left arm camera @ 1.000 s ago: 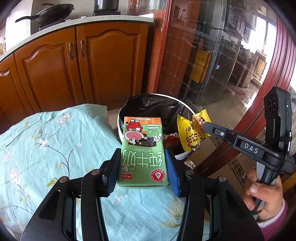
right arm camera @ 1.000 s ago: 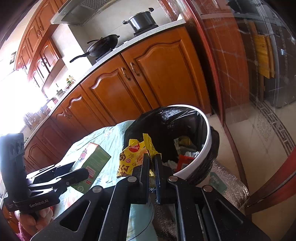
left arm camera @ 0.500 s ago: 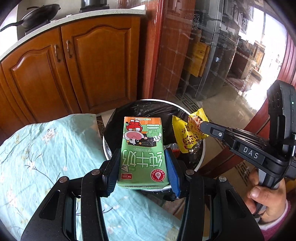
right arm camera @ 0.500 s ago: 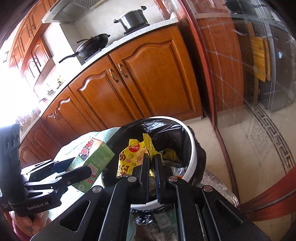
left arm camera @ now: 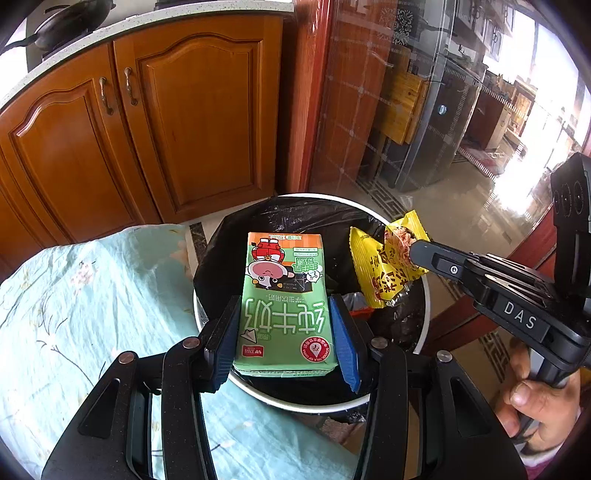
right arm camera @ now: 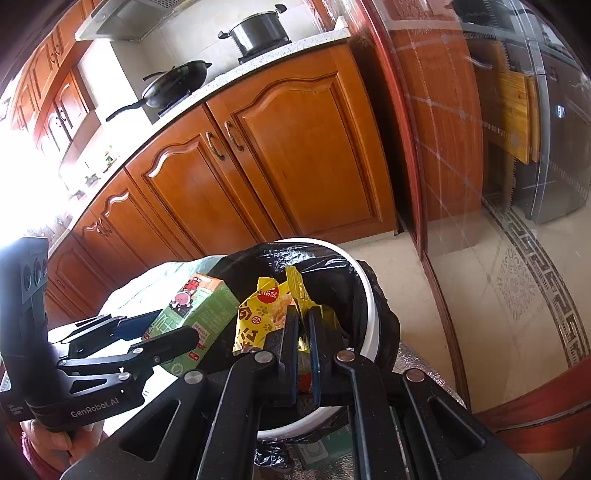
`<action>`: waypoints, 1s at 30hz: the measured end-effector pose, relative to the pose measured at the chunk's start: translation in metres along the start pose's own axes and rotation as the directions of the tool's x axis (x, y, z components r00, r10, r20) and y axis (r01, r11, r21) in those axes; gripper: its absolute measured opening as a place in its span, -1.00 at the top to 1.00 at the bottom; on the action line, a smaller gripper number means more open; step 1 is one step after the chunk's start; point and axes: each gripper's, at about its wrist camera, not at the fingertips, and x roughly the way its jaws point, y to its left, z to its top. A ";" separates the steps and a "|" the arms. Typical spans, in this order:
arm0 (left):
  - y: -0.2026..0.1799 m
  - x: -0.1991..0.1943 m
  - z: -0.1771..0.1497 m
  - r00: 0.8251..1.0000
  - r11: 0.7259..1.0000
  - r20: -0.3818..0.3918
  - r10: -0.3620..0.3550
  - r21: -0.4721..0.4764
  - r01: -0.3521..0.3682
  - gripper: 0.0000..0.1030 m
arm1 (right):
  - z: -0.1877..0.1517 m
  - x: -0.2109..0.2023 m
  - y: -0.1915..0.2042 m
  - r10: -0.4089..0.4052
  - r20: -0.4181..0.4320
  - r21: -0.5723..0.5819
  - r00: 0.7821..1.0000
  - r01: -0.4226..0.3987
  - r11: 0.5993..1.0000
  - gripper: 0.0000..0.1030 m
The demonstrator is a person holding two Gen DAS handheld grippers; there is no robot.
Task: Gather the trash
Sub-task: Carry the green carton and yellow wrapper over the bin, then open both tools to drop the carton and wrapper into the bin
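My left gripper (left arm camera: 284, 317) is shut on a green milk carton (left arm camera: 284, 299) and holds it over the near side of the white bin with a black liner (left arm camera: 280, 218). My right gripper (right arm camera: 301, 314) is shut on a yellow snack wrapper (right arm camera: 258, 314) and holds it over the bin's opening (right arm camera: 332, 273). The wrapper also shows in the left wrist view (left arm camera: 384, 266), pinched at the tip of the right gripper (left arm camera: 413, 251). The carton (right arm camera: 192, 314) and left gripper (right arm camera: 162, 336) show at the left in the right wrist view. Some trash lies inside the bin.
A table with a light blue floral cloth (left arm camera: 74, 314) is at the left, touching the bin. Wooden kitchen cabinets (left arm camera: 147, 129) stand behind, with a wok (right arm camera: 173, 81) and pot (right arm camera: 258, 31) on the counter. A glass sliding door (left arm camera: 406, 110) is at the right.
Both grippers moved forward with their loads, from beside the table's edge to over the bin. The carton now hangs over the bin's rim; the wrapper is over its opening.
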 end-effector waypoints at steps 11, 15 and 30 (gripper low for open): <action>-0.003 0.015 0.006 0.999 1.000 -0.032 0.014 0.002 -0.014 0.11 | 0.002 0.011 0.000 -0.015 -0.026 -0.009 1.000 0.015 1.000 0.90; -0.002 0.017 0.007 0.999 1.000 -0.043 0.007 -0.012 -0.007 0.10 | 0.002 0.011 -0.003 -0.007 -0.022 0.016 1.000 0.007 1.000 0.80; 0.003 -0.002 -0.005 1.000 0.998 -0.006 -0.026 -0.053 0.025 0.00 | -0.004 -0.009 -0.005 0.022 0.021 0.060 1.000 -0.023 0.998 0.72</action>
